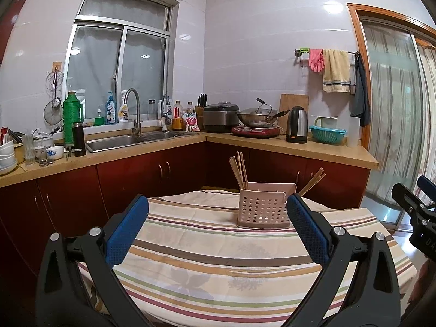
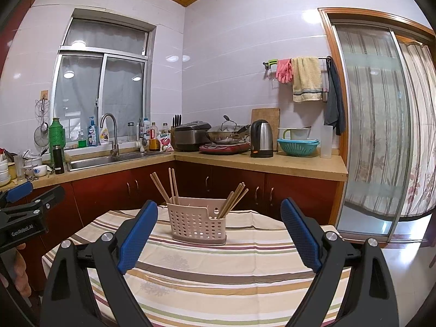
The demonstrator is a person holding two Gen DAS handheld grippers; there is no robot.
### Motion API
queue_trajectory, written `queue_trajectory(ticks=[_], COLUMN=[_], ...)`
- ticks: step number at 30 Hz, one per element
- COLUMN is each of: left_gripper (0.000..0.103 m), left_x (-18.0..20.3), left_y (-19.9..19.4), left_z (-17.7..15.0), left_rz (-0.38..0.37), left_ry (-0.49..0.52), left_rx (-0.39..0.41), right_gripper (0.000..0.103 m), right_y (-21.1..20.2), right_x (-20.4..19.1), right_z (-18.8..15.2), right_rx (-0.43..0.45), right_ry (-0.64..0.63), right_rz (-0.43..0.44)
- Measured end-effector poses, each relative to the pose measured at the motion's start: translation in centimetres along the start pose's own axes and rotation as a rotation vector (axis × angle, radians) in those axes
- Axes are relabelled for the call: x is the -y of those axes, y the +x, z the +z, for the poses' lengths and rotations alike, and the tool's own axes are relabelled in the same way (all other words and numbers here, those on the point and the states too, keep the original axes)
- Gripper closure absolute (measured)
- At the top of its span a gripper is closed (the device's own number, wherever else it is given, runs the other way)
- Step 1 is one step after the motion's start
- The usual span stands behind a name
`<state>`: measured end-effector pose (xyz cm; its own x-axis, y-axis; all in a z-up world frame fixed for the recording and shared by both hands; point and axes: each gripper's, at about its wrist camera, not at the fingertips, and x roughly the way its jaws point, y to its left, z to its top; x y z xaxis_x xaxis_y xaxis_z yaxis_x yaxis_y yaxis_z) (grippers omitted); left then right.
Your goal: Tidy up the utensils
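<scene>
Perforated pink plastic caddy (image 2: 197, 222), wooden chopsticks (image 2: 171, 188), striped cloth (image 2: 218, 272), both grippers spread.

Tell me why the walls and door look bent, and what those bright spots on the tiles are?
Left wrist view: the fisheye lens bows the door frame; a lamp glares off the tiles. Right wrist view: same bending in the window, glare up top, everything sharp.
</scene>
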<state>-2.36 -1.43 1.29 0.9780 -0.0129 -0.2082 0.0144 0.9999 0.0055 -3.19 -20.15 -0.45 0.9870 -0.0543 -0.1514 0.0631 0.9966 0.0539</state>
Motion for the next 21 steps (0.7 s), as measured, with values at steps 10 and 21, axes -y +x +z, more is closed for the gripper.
queue_trajectory(ticks=[10,21], left_gripper=[0.004,0.004], left_x=[-0.11,-0.71], left_y=[0.12,0.38], left_z=[-0.09,-0.51], left_rz=[0.0,0.017], left_ry=[-0.002,-0.011], left_rx=[-0.002,-0.003], right_gripper=[0.014,0.014], right_y=[-0.12,-0.16], right_x=[-0.2,-0.4], right_z=[0.03,0.05], right_rx=[-0.004,-0.005], right_ry=[-0.002,-0.004], right_rz=[0.006,0.007])
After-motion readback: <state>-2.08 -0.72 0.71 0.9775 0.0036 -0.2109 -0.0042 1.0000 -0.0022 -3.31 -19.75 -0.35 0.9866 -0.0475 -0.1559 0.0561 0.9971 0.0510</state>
